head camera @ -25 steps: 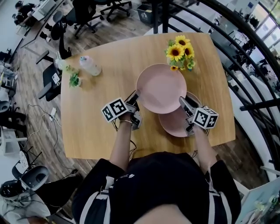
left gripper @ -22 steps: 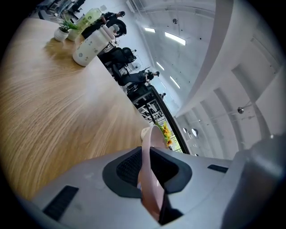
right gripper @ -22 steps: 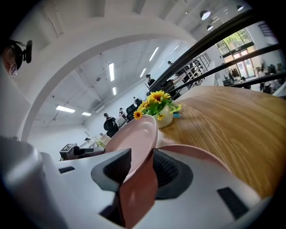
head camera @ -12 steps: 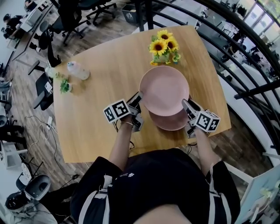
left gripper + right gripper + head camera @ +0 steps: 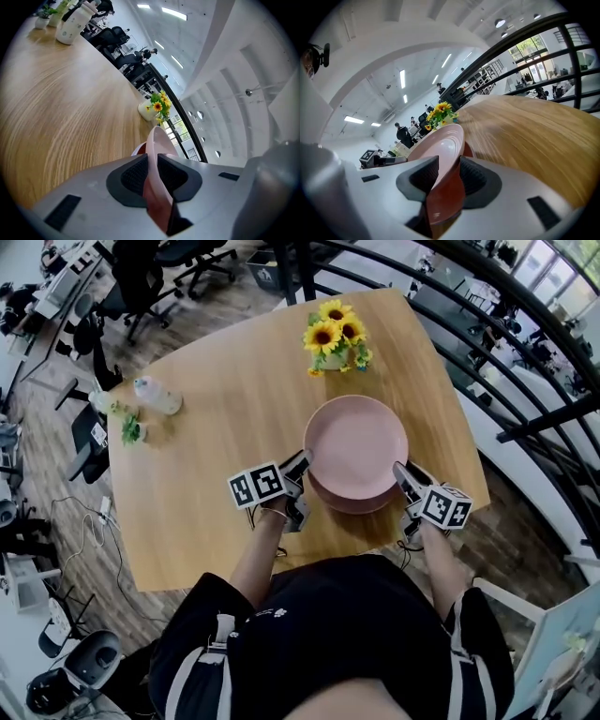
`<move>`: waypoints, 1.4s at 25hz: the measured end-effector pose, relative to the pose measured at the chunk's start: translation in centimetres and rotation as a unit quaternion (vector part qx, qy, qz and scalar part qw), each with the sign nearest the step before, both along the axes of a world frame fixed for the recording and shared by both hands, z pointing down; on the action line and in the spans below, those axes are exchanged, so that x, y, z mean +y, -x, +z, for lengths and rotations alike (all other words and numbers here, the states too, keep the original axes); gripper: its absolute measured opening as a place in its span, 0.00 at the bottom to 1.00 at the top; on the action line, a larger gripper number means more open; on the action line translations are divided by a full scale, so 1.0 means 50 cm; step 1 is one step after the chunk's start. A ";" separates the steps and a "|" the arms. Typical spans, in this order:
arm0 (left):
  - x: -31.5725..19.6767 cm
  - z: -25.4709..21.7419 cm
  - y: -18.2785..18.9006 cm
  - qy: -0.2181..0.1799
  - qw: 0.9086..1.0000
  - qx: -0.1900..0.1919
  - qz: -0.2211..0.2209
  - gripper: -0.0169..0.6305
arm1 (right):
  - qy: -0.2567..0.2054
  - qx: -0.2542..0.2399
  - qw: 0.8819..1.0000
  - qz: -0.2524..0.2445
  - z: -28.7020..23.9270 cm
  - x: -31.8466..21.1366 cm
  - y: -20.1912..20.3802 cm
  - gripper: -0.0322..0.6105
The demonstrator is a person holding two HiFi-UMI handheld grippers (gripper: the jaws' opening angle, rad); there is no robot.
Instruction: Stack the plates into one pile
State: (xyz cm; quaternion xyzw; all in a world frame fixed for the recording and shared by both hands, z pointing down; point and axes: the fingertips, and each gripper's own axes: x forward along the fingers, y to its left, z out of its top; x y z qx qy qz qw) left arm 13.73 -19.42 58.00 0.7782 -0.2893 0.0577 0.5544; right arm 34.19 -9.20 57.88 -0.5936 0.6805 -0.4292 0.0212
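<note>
A pink plate (image 5: pixel 356 444) hangs level just above a second pink plate (image 5: pixel 353 503), covering all of it but the near rim. My left gripper (image 5: pixel 302 466) is shut on the upper plate's left rim (image 5: pixel 157 140). My right gripper (image 5: pixel 405 475) is shut on its right rim (image 5: pixel 440 150). In the left gripper view the rim runs between the dark pads (image 5: pixel 133 174); in the right gripper view the pads (image 5: pixel 423 176) clamp it too. A sliver of the lower plate (image 5: pixel 468 149) shows beneath. Whether the two plates touch cannot be told.
A vase of sunflowers (image 5: pixel 335 334) stands on the wooden table (image 5: pixel 216 465) beyond the plates. A pale bottle (image 5: pixel 157 395) and a small green plant (image 5: pixel 127 424) sit at the far left. The table's near edge and right edge lie close to the plates, with a dark railing (image 5: pixel 525 418) beyond.
The held plate has travelled toward me and to the right with both grippers, from beside the lower plate to almost directly over it. Both grips stayed shut.
</note>
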 end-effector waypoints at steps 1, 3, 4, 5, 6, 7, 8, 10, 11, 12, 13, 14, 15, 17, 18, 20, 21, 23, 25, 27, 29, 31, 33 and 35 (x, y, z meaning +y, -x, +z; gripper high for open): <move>0.010 0.004 -0.001 0.002 1.000 -0.002 0.004 0.12 | 0.003 0.000 1.000 0.000 0.003 0.008 -0.002 0.27; 0.028 0.009 -0.002 0.003 1.000 -0.008 0.013 0.13 | 0.009 0.000 1.000 -0.001 0.009 0.024 -0.005 0.27; 0.037 0.011 -0.001 0.001 1.000 -0.014 0.017 0.13 | 0.010 -0.001 1.000 -0.003 0.008 0.031 -0.003 0.27; 0.044 0.013 0.000 -0.001 1.000 -0.021 0.022 0.13 | 0.010 -0.002 1.000 -0.005 0.007 0.036 -0.001 0.27; 0.050 0.015 0.002 -0.005 0.999 -0.029 0.026 0.13 | 0.010 -0.003 1.000 -0.007 0.007 0.040 0.002 0.27; 0.055 0.016 0.004 -0.008 0.999 -0.035 0.030 0.13 | 0.012 -0.004 1.000 -0.007 0.009 0.044 0.004 0.27; 0.059 0.017 0.006 -0.012 0.999 -0.039 0.033 0.13 | 0.013 -0.005 1.000 -0.007 0.012 0.047 0.006 0.27; 0.063 0.016 0.009 -0.019 0.998 -0.042 0.036 0.13 | 0.017 -0.008 1.000 -0.008 0.018 0.052 0.010 0.27; 0.064 0.016 0.009 -0.022 0.998 -0.043 0.037 0.14 | 0.019 -0.008 1.000 -0.009 0.021 0.055 0.011 0.27; 0.065 0.017 0.010 -0.024 0.998 -0.045 0.038 0.14 | 0.020 -0.009 1.000 -0.009 0.023 0.056 0.012 0.27; 0.066 0.019 0.010 -0.026 0.998 -0.049 0.041 0.14 | 0.021 -0.008 1.000 -0.010 0.025 0.057 0.013 0.27; 0.068 0.022 0.010 -0.029 0.997 -0.057 0.046 0.14 | 0.022 -0.008 1.000 -0.012 0.027 0.057 0.013 0.27; 0.070 0.025 0.010 -0.034 0.996 -0.067 0.052 0.14 | 0.022 -0.006 1.000 -0.014 0.028 0.058 0.014 0.27; 0.076 0.031 0.008 -0.051 0.992 -0.092 0.071 0.15 | 0.023 0.003 0.999 -0.024 0.029 0.060 0.017 0.27; 0.079 0.035 0.007 -0.062 0.989 -0.108 0.084 0.15 | 0.024 0.012 0.999 -0.030 0.029 0.060 0.019 0.27; 0.083 0.043 0.003 -0.082 0.981 -0.137 0.111 0.19 | 0.027 0.034 0.998 -0.044 0.031 0.061 0.020 0.28; 0.084 0.046 0.001 -0.091 0.977 -0.149 0.121 0.19 | 0.028 0.043 0.997 -0.049 0.032 0.061 0.020 0.28; 0.085 0.048 -0.001 -0.102 0.971 -0.170 0.137 0.22 | 0.028 0.052 0.997 -0.056 0.037 0.061 0.021 0.28; 0.092 0.047 -0.004 -0.110 0.966 -0.181 0.148 0.26 | 0.027 0.051 0.997 -0.055 0.042 0.063 0.020 0.29; 0.098 0.044 -0.010 -0.117 0.963 -0.183 0.156 0.27 | 0.023 0.047 0.997 -0.050 0.041 0.065 0.019 0.29; 0.102 0.042 -0.014 -0.123 0.961 -0.186 0.164 0.29 | 0.021 0.049 0.997 -0.048 0.039 0.066 0.018 0.29; 0.104 0.042 -0.017 -0.131 0.955 -0.199 0.175 0.31 | 0.021 0.057 0.997 -0.050 0.038 0.065 0.018 0.29; 0.105 0.044 -0.018 -0.140 0.949 -0.215 0.185 0.33 | 0.021 0.064 0.996 -0.052 0.038 0.063 0.018 0.29; 0.106 0.046 -0.016 -0.151 0.942 -0.232 0.190 0.35 | 0.020 0.064 0.996 -0.052 0.038 0.063 0.018 0.31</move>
